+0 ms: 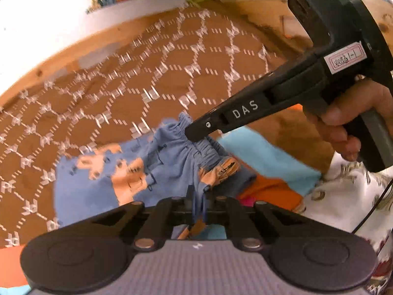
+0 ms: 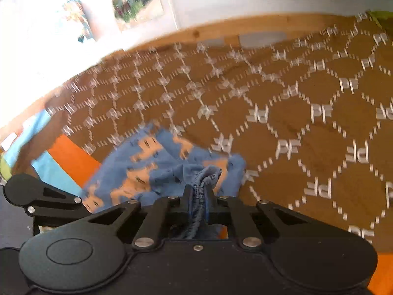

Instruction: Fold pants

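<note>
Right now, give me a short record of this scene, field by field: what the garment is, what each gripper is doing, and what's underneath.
garment: blue pants with orange print, bunched, partly lifted
left gripper: shut on a pants edge
right gripper: shut on the gathered waistband
surface: brown cloth with white PF lattice
nearby: orange and light blue fabric beside the pants
fold: not yet made

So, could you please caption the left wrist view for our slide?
Both grippers, left gripper and right gripper, pinch the blue patterned pants above the brown blanket.
</note>
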Demonstrator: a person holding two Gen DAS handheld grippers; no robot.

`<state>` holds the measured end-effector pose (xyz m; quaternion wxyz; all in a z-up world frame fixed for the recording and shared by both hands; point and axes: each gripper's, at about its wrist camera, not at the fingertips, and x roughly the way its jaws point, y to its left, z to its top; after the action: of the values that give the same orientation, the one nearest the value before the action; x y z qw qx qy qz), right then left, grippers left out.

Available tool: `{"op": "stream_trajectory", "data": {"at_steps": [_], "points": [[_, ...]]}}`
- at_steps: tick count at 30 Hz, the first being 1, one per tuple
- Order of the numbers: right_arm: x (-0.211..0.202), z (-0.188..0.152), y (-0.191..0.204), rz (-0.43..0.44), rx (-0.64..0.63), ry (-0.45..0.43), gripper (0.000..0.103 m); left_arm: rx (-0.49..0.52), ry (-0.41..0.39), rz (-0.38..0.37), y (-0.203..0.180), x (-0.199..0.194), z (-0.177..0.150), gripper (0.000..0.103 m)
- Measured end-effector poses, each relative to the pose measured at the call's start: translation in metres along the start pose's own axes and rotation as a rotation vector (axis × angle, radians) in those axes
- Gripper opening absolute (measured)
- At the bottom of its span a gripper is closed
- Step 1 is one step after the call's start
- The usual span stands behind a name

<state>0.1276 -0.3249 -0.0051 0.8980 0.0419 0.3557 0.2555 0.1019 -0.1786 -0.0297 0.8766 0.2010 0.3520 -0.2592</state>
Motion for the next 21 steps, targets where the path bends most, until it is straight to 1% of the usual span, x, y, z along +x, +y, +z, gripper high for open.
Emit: {"op": "stream_trajectory", "data": {"at_steps": [1, 2, 3, 4, 5, 6, 8, 9, 10, 11, 12, 14, 15, 16, 17, 18, 19, 20, 21], "points": [[0.005, -0.005, 0.0, -0.014, -0.005, 0.022, 0.01, 0.002, 0.019, -0.017, 0.0, 0.005, -0.004, 0.014], [0.01, -0.009, 0.001, -0.033, -0.02, 0.049, 0.013, 0.003, 0.03, -0.02, 0.0, 0.008, -0.006, 0.017], [0.012, -0.01, 0.002, -0.046, -0.044, 0.068, 0.017, 0.009, 0.024, -0.023, 0.0, 0.005, -0.006, 0.02], [0.012, -0.01, 0.004, -0.055, -0.078, 0.079, 0.019, 0.019, 0.011, -0.036, 0.0, 0.0, -0.006, 0.035], [0.01, -0.009, 0.007, -0.072, -0.114, 0.077, 0.032, 0.018, -0.006, -0.047, 0.002, -0.006, -0.006, 0.054], [0.006, -0.007, 0.008, -0.097, -0.143, 0.064, 0.054, -0.008, -0.036, -0.05, 0.008, -0.014, -0.006, 0.059], [-0.001, -0.006, 0.008, -0.137, -0.181, 0.034, 0.072, -0.075, -0.066, -0.045, 0.024, -0.026, -0.006, 0.06], [-0.003, -0.006, 0.007, -0.149, -0.179, 0.022, 0.071, -0.125, -0.077, -0.025, 0.036, -0.03, -0.006, 0.061], [-0.003, -0.006, 0.006, -0.151, -0.163, 0.013, 0.072, -0.17, -0.086, 0.007, 0.048, -0.032, -0.005, 0.068], [-0.004, -0.005, 0.006, -0.141, -0.138, 0.005, 0.077, -0.216, -0.095, 0.053, 0.06, -0.033, -0.002, 0.079], [-0.005, -0.005, 0.007, -0.121, -0.117, -0.004, 0.084, -0.264, -0.101, 0.115, 0.074, -0.032, -0.001, 0.083], [-0.003, -0.005, 0.015, -0.076, -0.112, -0.002, 0.089, -0.337, -0.072, 0.208, 0.098, -0.025, 0.003, 0.085], [0.0, -0.006, 0.022, -0.072, -0.138, 0.014, 0.091, -0.361, -0.041, 0.238, 0.11, -0.018, 0.005, 0.087], [0.005, -0.007, 0.03, -0.1, -0.197, 0.053, 0.091, -0.375, 0.011, 0.273, 0.12, -0.006, 0.004, 0.089], [0.01, -0.009, 0.036, -0.144, -0.266, 0.097, 0.093, -0.374, 0.075, 0.314, 0.127, 0.008, 0.001, 0.09], [0.016, -0.012, 0.043, -0.18, -0.351, 0.147, 0.1, -0.365, 0.135, 0.353, 0.133, 0.024, -0.004, 0.09], [0.02, -0.018, 0.047, -0.182, -0.439, 0.201, 0.101, -0.365, 0.154, 0.353, 0.138, 0.032, -0.011, 0.094], [0.022, -0.021, 0.05, -0.174, -0.471, 0.227, 0.101, -0.389, 0.148, 0.341, 0.143, 0.037, -0.017, 0.099], [0.021, -0.021, 0.049, -0.167, -0.466, 0.242, 0.101, -0.428, 0.141, 0.34, 0.148, 0.036, -0.021, 0.101]]}}
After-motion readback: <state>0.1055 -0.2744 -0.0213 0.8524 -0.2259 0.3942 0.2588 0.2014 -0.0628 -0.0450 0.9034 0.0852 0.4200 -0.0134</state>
